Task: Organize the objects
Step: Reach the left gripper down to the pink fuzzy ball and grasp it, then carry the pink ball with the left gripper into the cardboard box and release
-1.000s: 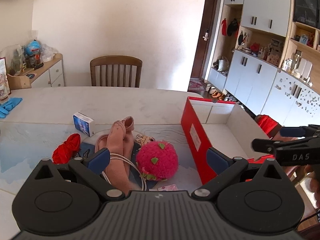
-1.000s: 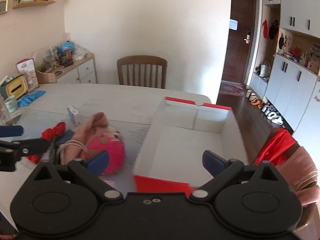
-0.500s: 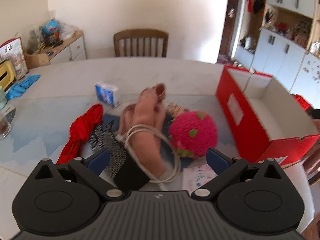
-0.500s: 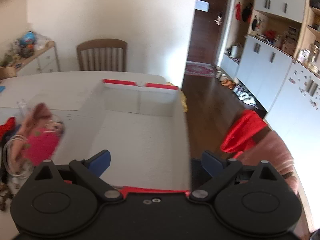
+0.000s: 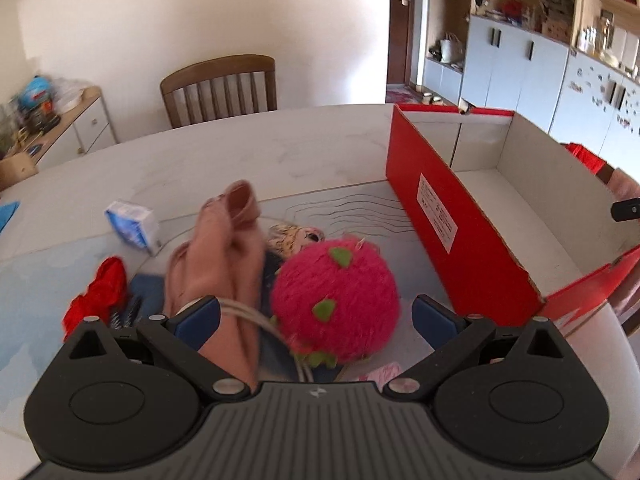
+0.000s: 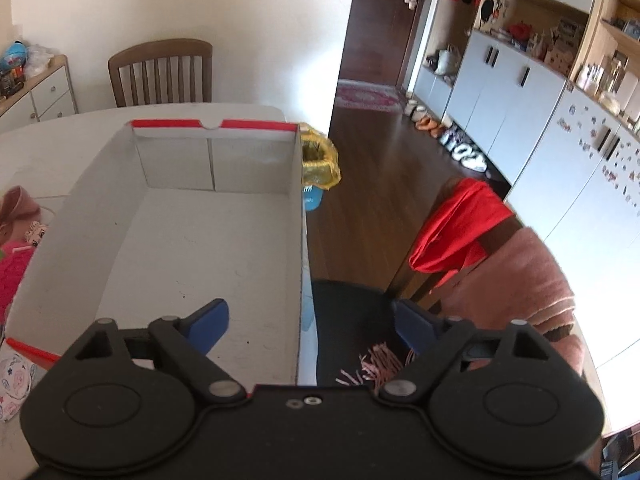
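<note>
My left gripper (image 5: pixel 316 316) hangs open low over a pile on the table. A pink plush ball with green spots (image 5: pixel 336 300) sits between its blue fingers without touching either pad. A pink cloth (image 5: pixel 216 248) and a white cable (image 5: pixel 248 312) lie by the left finger. The red box (image 5: pixel 460 216), grey inside and holding nothing, stands to the right. My right gripper (image 6: pixel 310 324) straddles the box's right wall (image 6: pixel 300 240). Its jaws are closing, with both pads still well off the cardboard.
A red cloth (image 5: pixel 100 292) and a small blue-and-white carton (image 5: pixel 132 224) lie left of the pile. Right of the table stands a chair with a red garment (image 6: pixel 456 232) and a pink towel (image 6: pixel 520 280). On the floor is a yellow-bagged bin (image 6: pixel 320 164). A wooden chair (image 5: pixel 220 88) stands at the far side.
The left gripper dropped toward the pile, bringing the plush ball between its fingers. The right gripper swung right, from above the box's middle to its right wall, and its jaws narrowed a little.
</note>
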`<state>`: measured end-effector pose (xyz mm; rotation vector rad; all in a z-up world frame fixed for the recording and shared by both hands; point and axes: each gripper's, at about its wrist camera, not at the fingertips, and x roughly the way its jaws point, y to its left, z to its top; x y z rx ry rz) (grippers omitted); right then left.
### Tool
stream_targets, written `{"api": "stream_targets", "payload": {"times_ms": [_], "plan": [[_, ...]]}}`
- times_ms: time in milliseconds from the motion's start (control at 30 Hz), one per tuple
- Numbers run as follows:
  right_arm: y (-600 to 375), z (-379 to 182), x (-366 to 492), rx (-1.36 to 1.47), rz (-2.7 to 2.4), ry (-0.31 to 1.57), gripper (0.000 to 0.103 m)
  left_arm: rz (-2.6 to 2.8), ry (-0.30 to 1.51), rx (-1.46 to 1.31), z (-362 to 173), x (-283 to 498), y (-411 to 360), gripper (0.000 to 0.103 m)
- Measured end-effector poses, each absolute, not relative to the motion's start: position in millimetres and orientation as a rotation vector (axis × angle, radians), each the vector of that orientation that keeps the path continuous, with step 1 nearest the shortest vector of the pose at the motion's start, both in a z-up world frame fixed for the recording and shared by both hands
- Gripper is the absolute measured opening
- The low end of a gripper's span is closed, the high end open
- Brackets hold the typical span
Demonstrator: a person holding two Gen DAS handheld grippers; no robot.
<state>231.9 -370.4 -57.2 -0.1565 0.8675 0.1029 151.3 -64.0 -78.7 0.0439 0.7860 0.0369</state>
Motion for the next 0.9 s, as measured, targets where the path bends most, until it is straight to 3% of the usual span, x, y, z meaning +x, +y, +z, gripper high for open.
{"api": "stream_targets", "payload": {"times_ms": [233,533,667,767,900], "plan": [[-372.7,-65.6,242.1,-0.174,0.109,0.911,0.067,0.029,0.833,0.124,-98.3,182.2,-75.2,0.102],[-372.5,-70.4,245.7,-0.173,0.165,0.961,0.031,0.017,0.882,0.167,-117.5,196.7,-80.6,0.102],[-375.4,-71.4,247.3,-0.16,0.173,0.971,0.02,0.027,0.88,0.162,-119.4,198.1,-80.4,0.101],[-374.5,-73.2,247.1,-0.169,0.179,0.974,0.012,0.019,0.893,0.14,-119.0,199.3,-78.1,0.086],[-373.4,-73.6,248.0,-0.177,0.197,0.971,0.007,0.018,0.891,0.134,-116.8,199.4,-79.9,0.074]]}}
